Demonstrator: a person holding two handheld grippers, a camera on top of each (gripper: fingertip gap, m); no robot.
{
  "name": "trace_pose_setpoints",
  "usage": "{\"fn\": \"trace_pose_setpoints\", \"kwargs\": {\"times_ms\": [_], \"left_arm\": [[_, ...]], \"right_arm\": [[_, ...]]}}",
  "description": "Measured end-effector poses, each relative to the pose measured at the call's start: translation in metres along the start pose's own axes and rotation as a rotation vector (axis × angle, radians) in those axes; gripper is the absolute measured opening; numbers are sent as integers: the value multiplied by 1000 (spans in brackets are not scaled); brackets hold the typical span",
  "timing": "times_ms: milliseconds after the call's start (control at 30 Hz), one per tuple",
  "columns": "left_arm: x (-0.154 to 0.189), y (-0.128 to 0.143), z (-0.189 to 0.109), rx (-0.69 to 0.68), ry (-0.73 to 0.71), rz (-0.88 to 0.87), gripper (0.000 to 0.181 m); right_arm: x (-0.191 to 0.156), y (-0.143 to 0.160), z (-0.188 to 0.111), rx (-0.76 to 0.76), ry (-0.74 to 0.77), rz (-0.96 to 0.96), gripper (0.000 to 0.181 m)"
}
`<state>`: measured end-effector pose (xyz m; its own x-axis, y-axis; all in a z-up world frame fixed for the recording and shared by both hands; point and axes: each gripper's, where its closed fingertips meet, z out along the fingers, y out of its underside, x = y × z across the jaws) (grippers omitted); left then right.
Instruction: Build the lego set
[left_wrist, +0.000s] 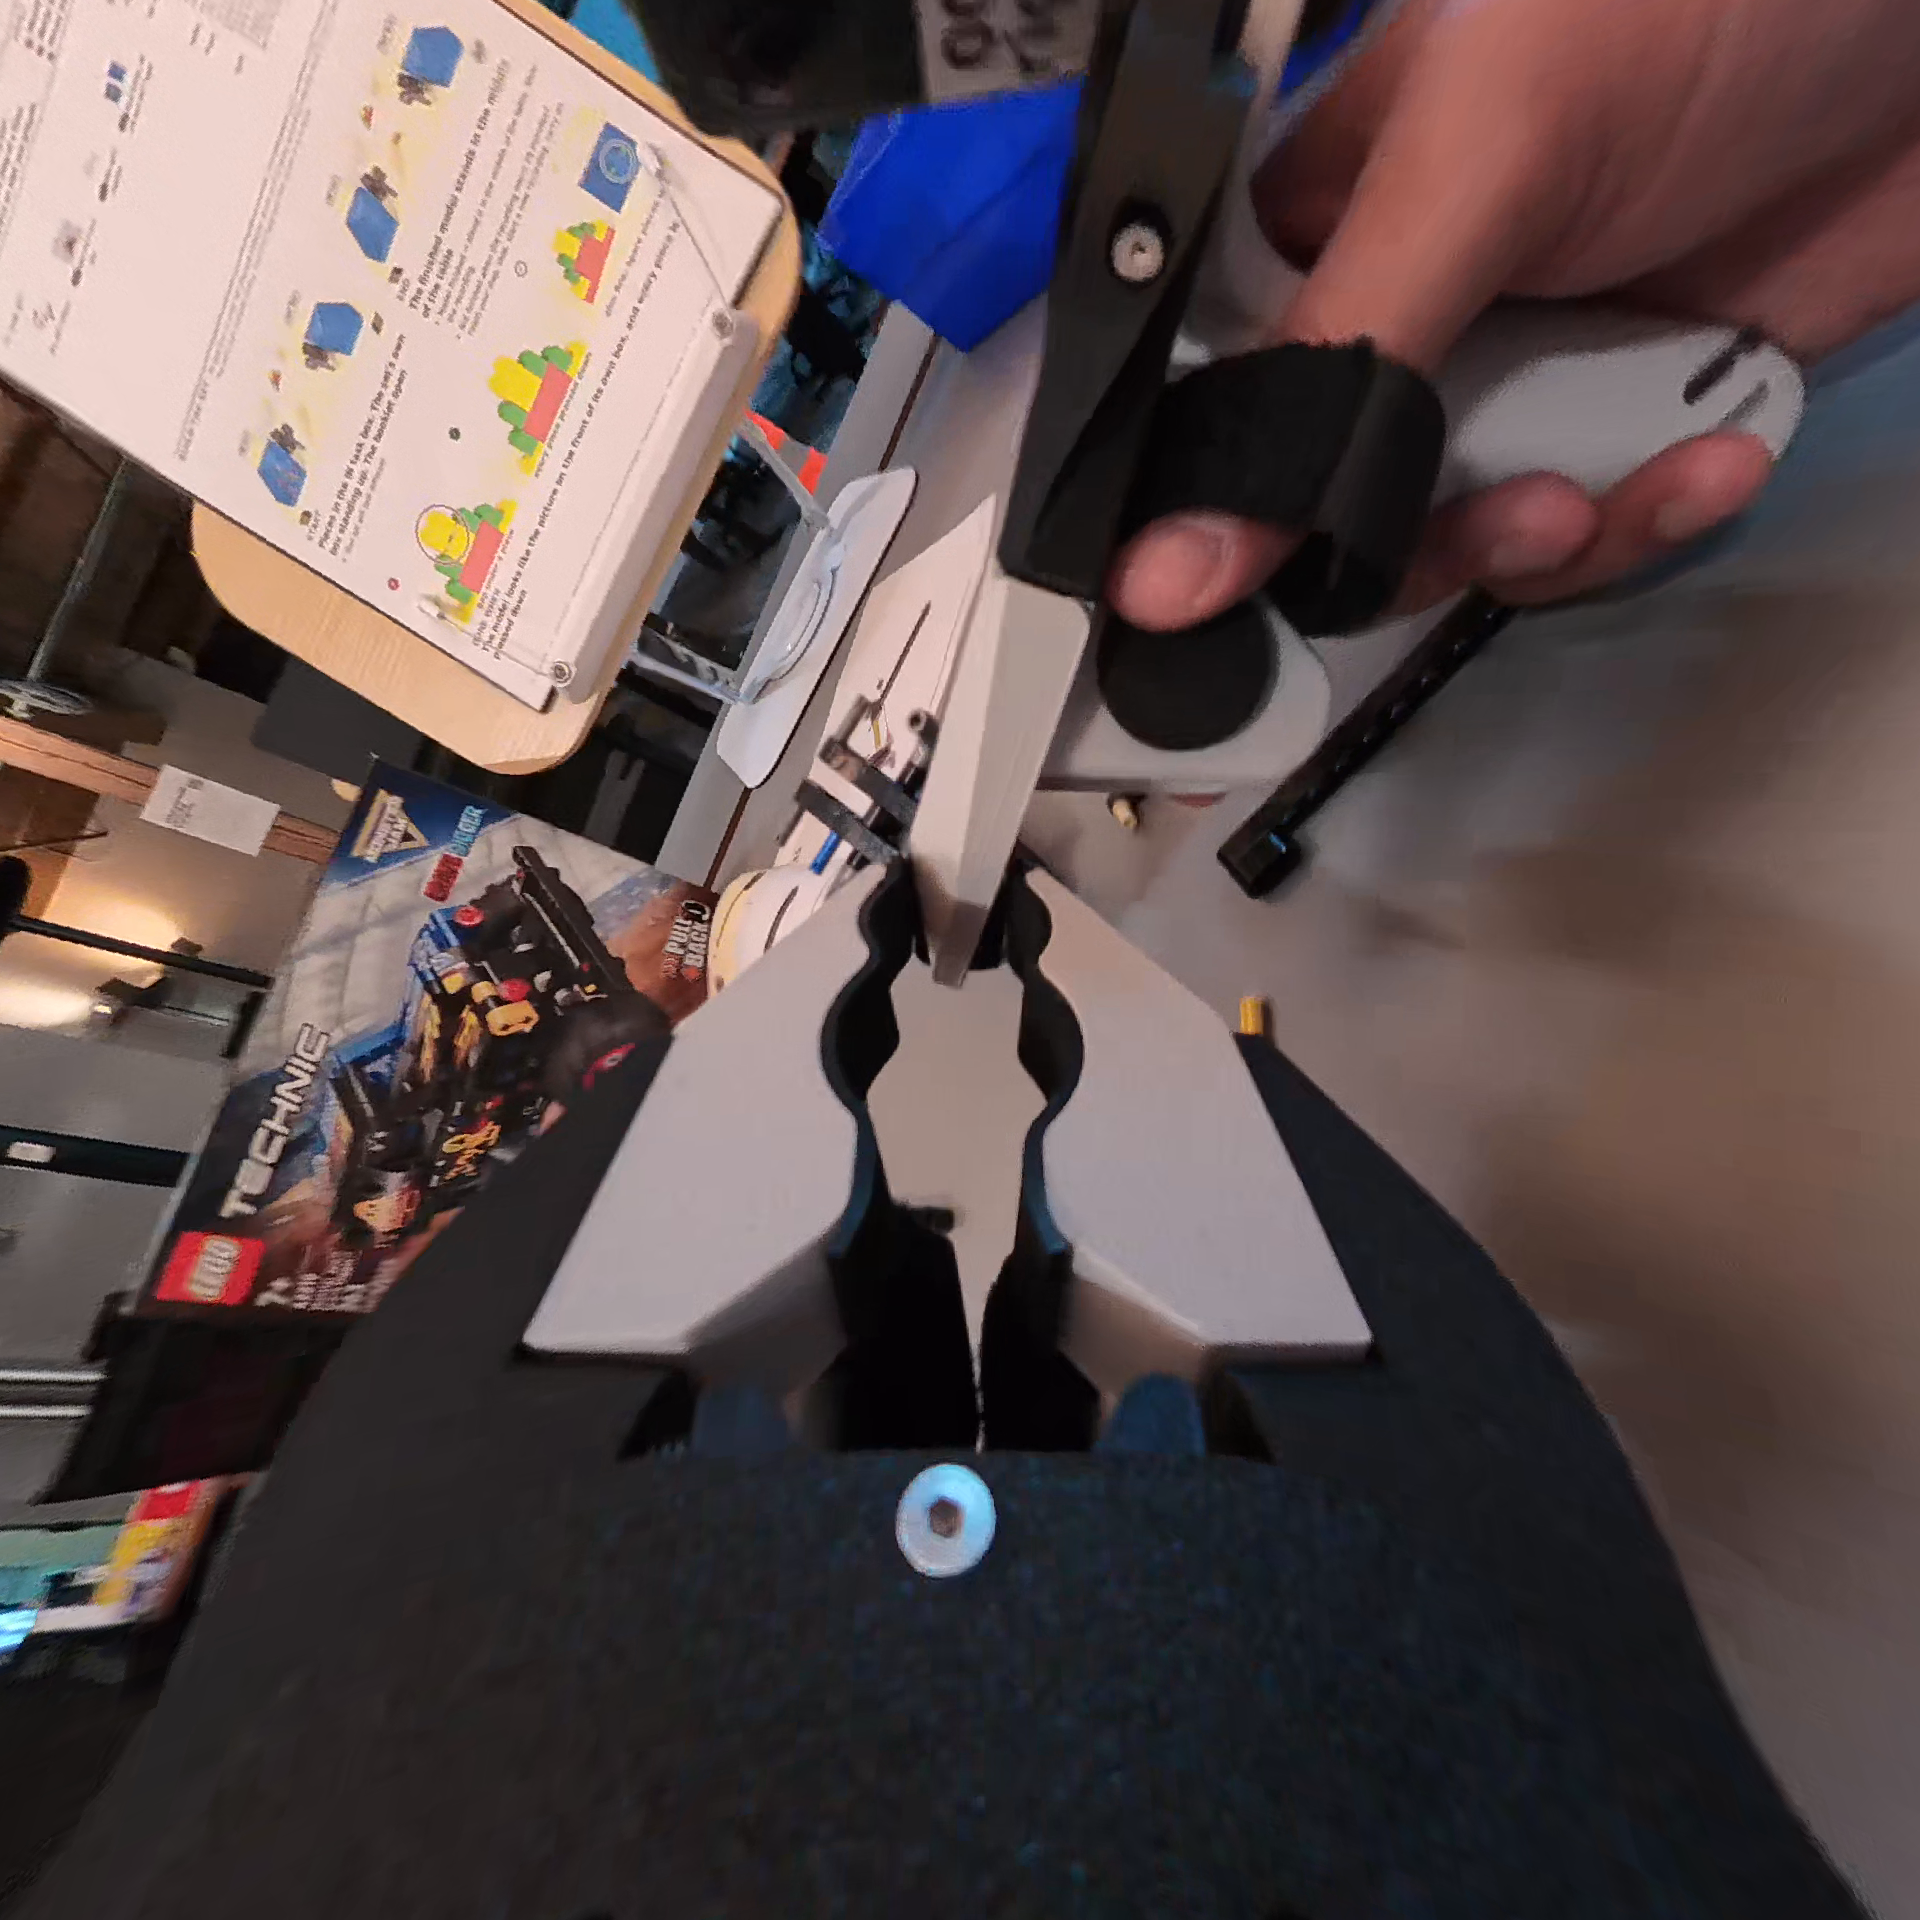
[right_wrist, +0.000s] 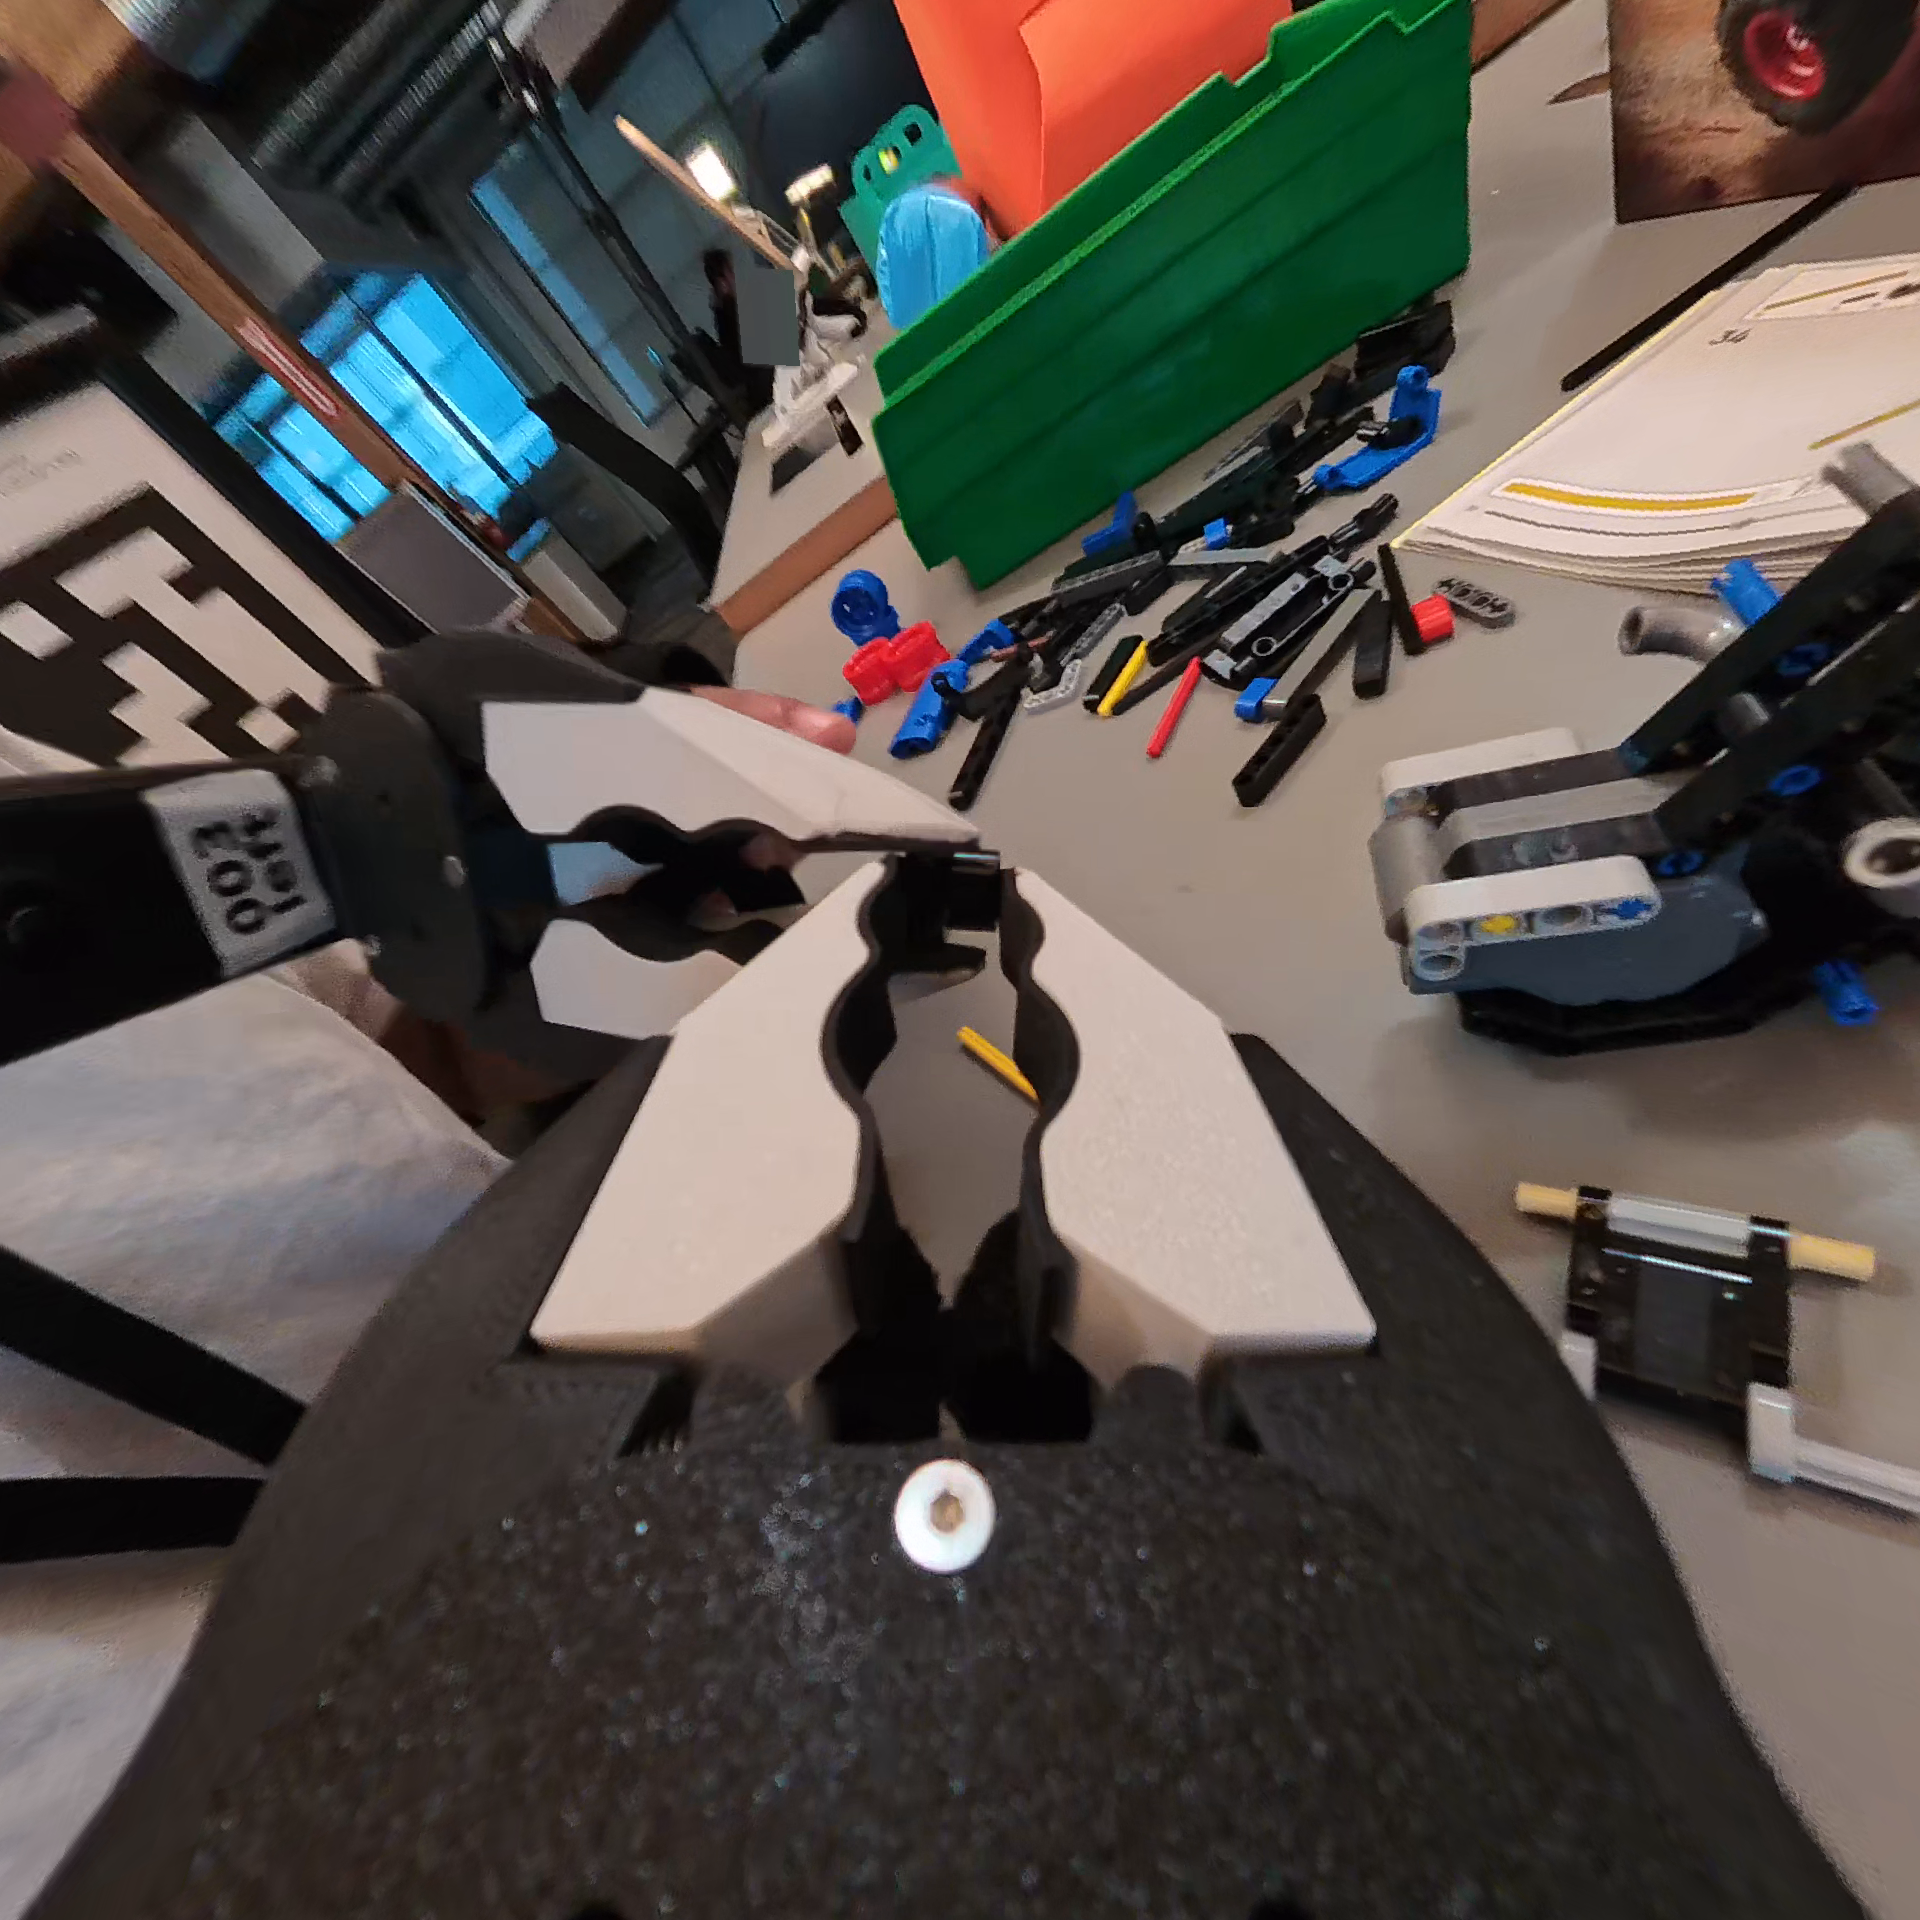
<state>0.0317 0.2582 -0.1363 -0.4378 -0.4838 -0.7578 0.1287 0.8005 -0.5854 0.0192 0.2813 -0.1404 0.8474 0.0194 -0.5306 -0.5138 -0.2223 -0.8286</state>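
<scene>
Between the tips of the right gripper (right_wrist: 943, 902) sat a small black lego piece (right_wrist: 961, 891), pinched there with the fingers drawn close at their ends. The left gripper (right_wrist: 831, 868) came in from the left side of those fingers, its tips meeting the same black piece; its fingers stood nearly together, though whether they truly gripped the piece could not be told. In the left wrist view the left gripper (left_wrist: 961, 914) had the right gripper's pale fingertip (left_wrist: 971, 831) wedged between its own tips, and a hand (left_wrist: 1538, 312) held that other tool's handle beyond.

Under the right gripper's fingers a thin yellow rod (right_wrist: 995, 1062) lay on the grey table (right_wrist: 1195, 862). To the right of the fingers rested a small black and grey sub-assembly (right_wrist: 1688, 1320) with tan pins, and farther right the partly built model (right_wrist: 1621, 873) in grey, black and blue. Ahead of the fingertips a heap of loose pieces (right_wrist: 1195, 613), black, blue, red and yellow, spread over the table, with an open instruction booklet (right_wrist: 1662, 457) to their right. Beyond the heap leaned a green bin (right_wrist: 1164, 312).

In the left wrist view, left of the fingers, stood the set's box (left_wrist: 416, 1060), and beyond it a printed sheet on a wooden board (left_wrist: 395, 312).
</scene>
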Motion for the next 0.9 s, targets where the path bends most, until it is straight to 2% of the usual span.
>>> {"fn": "trace_pose_setpoints", "kwargs": {"times_ms": [100,200,333,467,600,900], "left_arm": [[-9,-3,-6,58,16,-166,30],[-19,-5,-15,124,17,-287,32],[-15,-14,-22,234,42,-349,31],[-10,-19,-23,304,69,-374,30],[-5,-2,-11,265,89,-459,27],[0,-3,-9,273,117,-479,27]], "right_arm": [[-1,-11,-8,80,-76,114,16],[-10,-26,-19,175,-191,195,15],[-25,-34,-24,213,-319,238,15],[-26,-30,-21,199,-278,180,15],[-16,-33,-25,229,-211,149,15],[-14,-34,-28,247,-238,209,15]]}}
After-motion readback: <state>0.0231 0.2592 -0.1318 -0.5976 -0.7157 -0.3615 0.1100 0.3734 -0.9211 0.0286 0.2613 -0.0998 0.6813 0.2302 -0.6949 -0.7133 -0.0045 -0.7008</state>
